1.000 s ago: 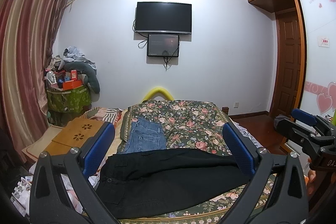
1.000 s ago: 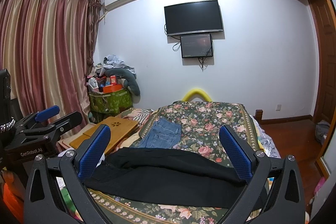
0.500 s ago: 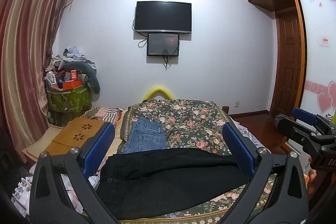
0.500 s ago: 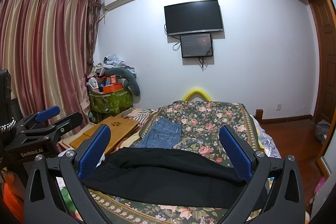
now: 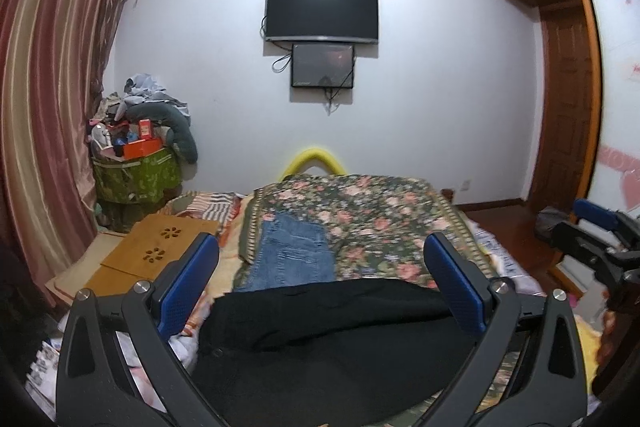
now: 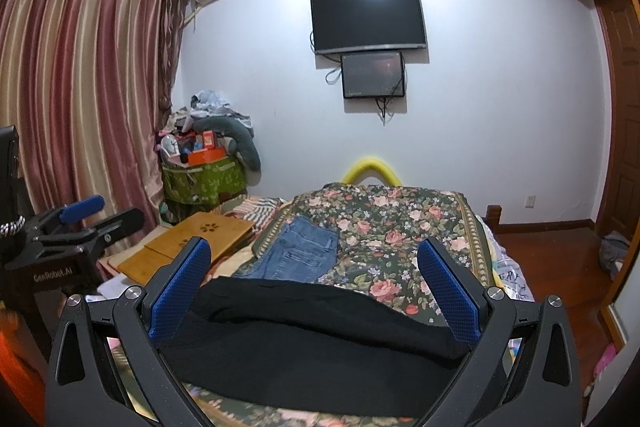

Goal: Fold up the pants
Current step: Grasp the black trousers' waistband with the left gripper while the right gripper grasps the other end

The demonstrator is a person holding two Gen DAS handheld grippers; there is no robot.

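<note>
Black pants (image 5: 328, 339) lie across the near end of the floral bedspread (image 5: 380, 215), waist to the left; they also show in the right wrist view (image 6: 320, 339). My left gripper (image 5: 320, 267) is open and empty, held above the pants. My right gripper (image 6: 314, 269) is open and empty, also above them. Each gripper shows at the edge of the other's view: the right one (image 5: 592, 239) and the left one (image 6: 80, 223). Folded blue jeans (image 5: 294, 259) lie farther back on the bed (image 6: 300, 255).
A wooden lap desk (image 5: 156, 247) sits left of the bed. A green bin piled with clutter (image 5: 136, 167) stands by the curtain (image 5: 44, 107). A TV (image 5: 322, 11) hangs on the far wall. A wooden door (image 5: 568, 99) and floor are on the right.
Both grippers have tilted or dropped slightly, so the room sits a little higher in both views. The pants have not moved.
</note>
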